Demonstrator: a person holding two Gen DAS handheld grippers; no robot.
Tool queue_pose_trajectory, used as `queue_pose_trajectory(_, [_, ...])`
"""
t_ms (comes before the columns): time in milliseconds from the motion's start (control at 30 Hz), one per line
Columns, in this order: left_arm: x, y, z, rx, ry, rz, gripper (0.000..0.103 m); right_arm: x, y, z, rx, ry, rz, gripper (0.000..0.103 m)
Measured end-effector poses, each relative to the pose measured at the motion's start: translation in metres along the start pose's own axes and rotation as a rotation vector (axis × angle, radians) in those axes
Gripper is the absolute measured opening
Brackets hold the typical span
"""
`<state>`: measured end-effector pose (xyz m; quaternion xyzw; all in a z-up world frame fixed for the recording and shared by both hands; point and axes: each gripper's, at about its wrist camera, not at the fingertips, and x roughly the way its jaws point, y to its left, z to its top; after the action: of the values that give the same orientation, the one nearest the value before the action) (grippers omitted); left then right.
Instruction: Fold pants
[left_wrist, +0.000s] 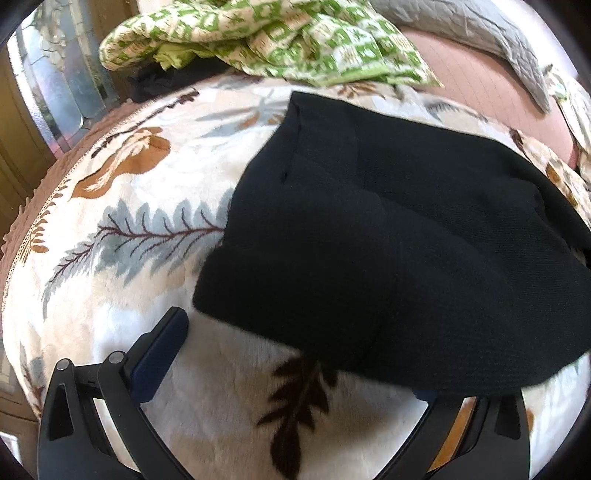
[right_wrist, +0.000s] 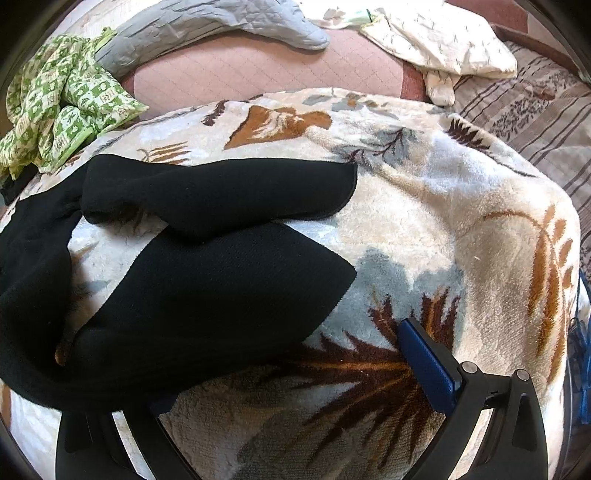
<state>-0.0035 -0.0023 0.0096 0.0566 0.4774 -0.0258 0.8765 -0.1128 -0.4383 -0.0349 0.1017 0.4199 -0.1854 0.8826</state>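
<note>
We're looking at one pair of black pants (left_wrist: 369, 236) lying on the leaf-print fleece blanket (left_wrist: 122, 258), w/ two legs (right_wrist: 221, 192) splaying apart in the right wrist view. Left gripper (left_wrist: 295, 354) is sitting wide open; its right-side finger is hiding under the pants' edge, left finger (left_wrist: 162, 354) bare over the blanket. Right gripper (right_wrist: 288, 369) is also gaping wide, one blue pad (right_wrist: 428, 365) showing, other finger going under the cloth. Nothing clamped. Behind: one green-checked quilt (left_wrist: 280, 37), one grey quilt (right_wrist: 207, 26).
</note>
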Motion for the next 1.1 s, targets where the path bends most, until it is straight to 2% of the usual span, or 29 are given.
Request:
queue_pose_trajectory(100, [-0.019, 0.003, -0.002, -0.016, -0.031, -0.043, 0.103, -0.017, 0.003, -0.005, -0.019, -0.032, -0.013, 0.103])
queue_pose_trajectory(167, [-0.034, 0.002, -0.003, -0.012, -0.080, -0.039, 0.103, -0.030, 0.008, -0.005, -0.028, -0.061, -0.014, 0.103])
queue_pose_trajectory(233, [-0.050, 0.001, -0.004, -0.004, -0.137, -0.028, 0.103, -0.043, 0.013, -0.003, -0.030, -0.093, 0.026, 0.103])
queue_pose_trajectory(367, [-0.066, -0.005, -0.007, 0.007, -0.179, -0.051, 0.103, -0.061, 0.021, -0.001, -0.029, -0.143, 0.085, 0.103])
queue_pose_trajectory(467, [-0.076, -0.011, -0.006, 0.011, -0.198, -0.028, 0.103, -0.070, 0.028, 0.000, -0.037, -0.165, 0.104, 0.103])
queue_pose_trajectory(667, [-0.095, -0.015, -0.002, -0.005, -0.272, -0.096, 0.103, -0.085, 0.026, 0.000, -0.042, -0.190, 0.118, 0.103])
queue_pose_trajectory(867, [-0.088, -0.023, 0.001, 0.021, -0.251, -0.098, 0.103, -0.094, 0.003, -0.004, -0.030, -0.197, 0.059, 0.103])
queue_pose_trajectory(1100, [-0.086, -0.022, 0.001, 0.003, -0.250, -0.113, 0.103, -0.093, -0.020, -0.008, 0.054, -0.177, 0.114, 0.103])
